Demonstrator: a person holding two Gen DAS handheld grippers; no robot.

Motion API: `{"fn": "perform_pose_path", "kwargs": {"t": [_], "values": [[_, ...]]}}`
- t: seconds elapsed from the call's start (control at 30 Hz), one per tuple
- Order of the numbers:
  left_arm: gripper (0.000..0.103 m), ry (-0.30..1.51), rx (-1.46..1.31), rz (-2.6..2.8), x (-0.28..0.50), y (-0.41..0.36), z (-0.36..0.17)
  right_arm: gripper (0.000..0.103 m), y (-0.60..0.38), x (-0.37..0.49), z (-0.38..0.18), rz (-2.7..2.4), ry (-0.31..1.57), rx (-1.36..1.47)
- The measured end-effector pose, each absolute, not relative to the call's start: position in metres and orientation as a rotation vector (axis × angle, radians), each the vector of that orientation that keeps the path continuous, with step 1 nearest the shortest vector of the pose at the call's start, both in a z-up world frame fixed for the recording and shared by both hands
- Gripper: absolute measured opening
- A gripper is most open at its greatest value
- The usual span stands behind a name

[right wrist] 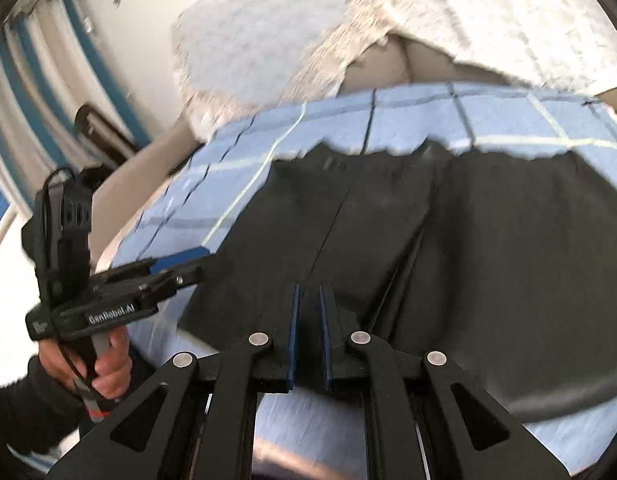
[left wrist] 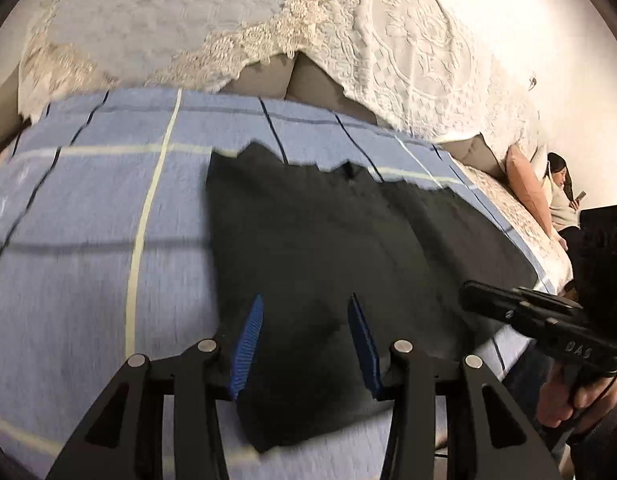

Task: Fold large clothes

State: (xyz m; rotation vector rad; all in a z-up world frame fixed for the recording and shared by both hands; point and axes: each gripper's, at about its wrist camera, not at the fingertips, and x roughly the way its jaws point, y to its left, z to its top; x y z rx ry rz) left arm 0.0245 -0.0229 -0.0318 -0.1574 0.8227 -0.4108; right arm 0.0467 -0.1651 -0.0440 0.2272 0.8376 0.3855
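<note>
Blue plaid sheet (left wrist: 88, 220) is spread over a sofa seat, with lace covers (left wrist: 408, 64) draped on the backrest behind; a seated person (left wrist: 560, 196) is seen at 3 o'clock in the left wrist view. A black garment (left wrist: 328, 248) lies flat on the sheet, centre to 4 o'clock, its zigzag far edge toward 12. The left gripper (left wrist: 306, 344) is held over the garment's near edge with jaws spread apart, cloth seen between the blue pads (left wrist: 248, 344) but not pinched. The right gripper (left wrist: 492, 304) enters at 4 o'clock, hand (left wrist: 564, 400) below it. In the right wrist view, the black garment (right wrist: 428, 248) fills centre to 3 o'clock on the plaid sheet (right wrist: 328, 128). The right gripper (right wrist: 308, 332) has jaws nearly pressed together, a thin gap left, nothing visibly caught; whether the hem is nipped cannot be told. The left gripper (right wrist: 188, 262) is seen at 9 o'clock by the garment's corner, hand (right wrist: 96, 364) under it. Judged step: grasping the near edge for a fold. Both near corners should be pinched firmly, through all layers, then lifted together and carried evenly toward 12 so the edge lands straight without dragging the sheet.
</note>
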Motion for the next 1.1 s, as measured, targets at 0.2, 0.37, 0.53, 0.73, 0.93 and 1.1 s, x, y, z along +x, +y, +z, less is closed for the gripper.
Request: {"fn": "perform_pose_path", "kwargs": {"t": [0.2,0.37,0.53,0.73,0.93,1.1], "values": [[0.045,0.836,-0.124,-0.381,0.019,-0.032,-0.046,0.01,-0.171,0.054,-0.084,0.31,0.896,0.183],[0.045,0.829,-0.097,-0.346,0.015,-0.037,-0.045,0.011,-0.161,0.052,-0.077,0.267,0.897,0.129],[0.045,0.83,-0.107,-0.356,0.003,-0.035,-0.047,0.013,-0.169,0.037,-0.059,0.271,0.838,0.152],[0.045,0.838,-0.101,-0.353,0.004,-0.036,-0.04,0.012,-0.176,0.046,-0.075,0.233,0.906,0.155],[0.045,0.799,-0.111,-0.357,0.025,-0.037,-0.019,0.014,-0.189,0.069,-0.047,0.223,0.825,0.213],[0.045,0.828,-0.085,-0.372,0.056,-0.059,-0.03,0.021,-0.19,0.109,-0.068,0.164,0.915,0.225]]}}
